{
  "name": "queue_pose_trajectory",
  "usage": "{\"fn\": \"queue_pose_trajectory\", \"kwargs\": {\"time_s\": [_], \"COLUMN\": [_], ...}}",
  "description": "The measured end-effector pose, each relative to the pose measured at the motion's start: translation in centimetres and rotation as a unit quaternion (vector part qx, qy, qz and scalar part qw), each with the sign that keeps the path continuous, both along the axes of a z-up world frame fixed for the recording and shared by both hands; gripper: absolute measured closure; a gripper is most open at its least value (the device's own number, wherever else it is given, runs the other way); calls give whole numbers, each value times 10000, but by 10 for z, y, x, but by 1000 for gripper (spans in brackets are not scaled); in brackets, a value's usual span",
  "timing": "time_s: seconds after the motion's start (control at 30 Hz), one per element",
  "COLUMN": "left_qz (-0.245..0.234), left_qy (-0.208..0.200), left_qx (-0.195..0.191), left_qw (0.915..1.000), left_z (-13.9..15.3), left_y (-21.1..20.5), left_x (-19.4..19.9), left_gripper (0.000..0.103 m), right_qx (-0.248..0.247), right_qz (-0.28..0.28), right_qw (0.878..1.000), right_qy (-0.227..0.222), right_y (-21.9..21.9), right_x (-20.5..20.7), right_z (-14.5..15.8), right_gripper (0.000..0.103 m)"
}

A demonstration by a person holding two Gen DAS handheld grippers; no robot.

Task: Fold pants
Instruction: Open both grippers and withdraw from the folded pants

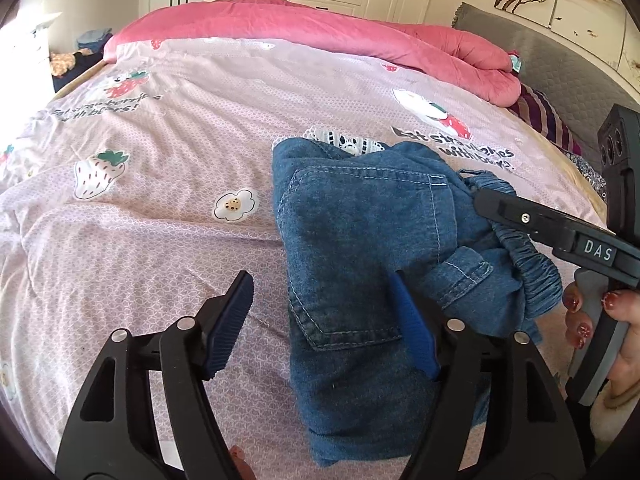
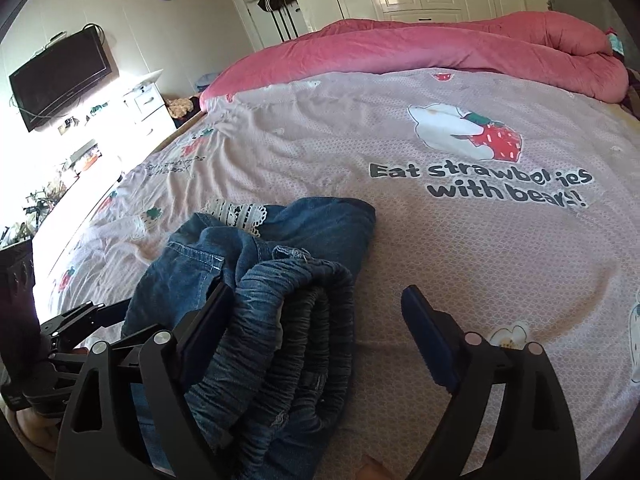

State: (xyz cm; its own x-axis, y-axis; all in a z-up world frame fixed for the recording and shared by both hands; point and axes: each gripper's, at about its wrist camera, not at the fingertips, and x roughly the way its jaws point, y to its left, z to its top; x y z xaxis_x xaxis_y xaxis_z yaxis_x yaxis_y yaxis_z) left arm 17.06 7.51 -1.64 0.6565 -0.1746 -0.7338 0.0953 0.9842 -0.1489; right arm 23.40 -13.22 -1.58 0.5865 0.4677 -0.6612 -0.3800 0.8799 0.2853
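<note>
Small blue denim pants (image 1: 352, 232) lie folded in a bundle on the bed, back pocket up, with white lace trim (image 1: 344, 140) showing at the far end. My left gripper (image 1: 320, 284) is open over the bundle's near left edge. Its right pad rests on the denim and its left pad is over the sheet. My right gripper (image 2: 318, 296) is open around the gathered elastic waistband (image 2: 288, 320), and its right pad stands well clear of the cloth. One of its fingers (image 1: 520, 216) lies across the waistband (image 1: 532, 268) in the left wrist view.
The pink strawberry-print bedsheet (image 2: 460, 240) spreads flat to the right and far side of the pants. A rolled pink quilt (image 2: 440, 48) lies along the far edge. A grey headboard (image 1: 560, 60) stands at the right. A hand (image 1: 600, 320) holds the right gripper's handle.
</note>
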Motion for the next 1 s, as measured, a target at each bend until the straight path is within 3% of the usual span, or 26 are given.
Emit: {"fn": "queue_pose_trajectory", "kwargs": {"time_s": [0.43, 0.67, 0.77, 0.83, 1.0], "left_qz": [111, 193, 240, 269, 356], "left_qy": [-303, -433, -552, -567, -627], "left_qx": [-75, -76, -27, 50, 87], "left_qw": [9995, 9988, 9982, 9980, 9974], "left_z": [21, 23, 27, 29, 33], "left_y": [2, 1, 0, -2, -3], "left_x": [-27, -52, -60, -67, -90], "left_gripper": [28, 21, 14, 10, 10], "right_qx": [-71, -338, -419, -445, -353], "right_qz": [-47, 56, 53, 19, -76], "right_qw": [9990, 9953, 9934, 9930, 9941], "right_qy": [-446, -902, -1062, -1097, -1025], "right_y": [-11, -5, -5, -6, -13], "right_x": [-34, -63, -74, -81, -99], "right_z": [25, 38, 41, 43, 42], "right_gripper": [11, 10, 9, 8, 5]}}
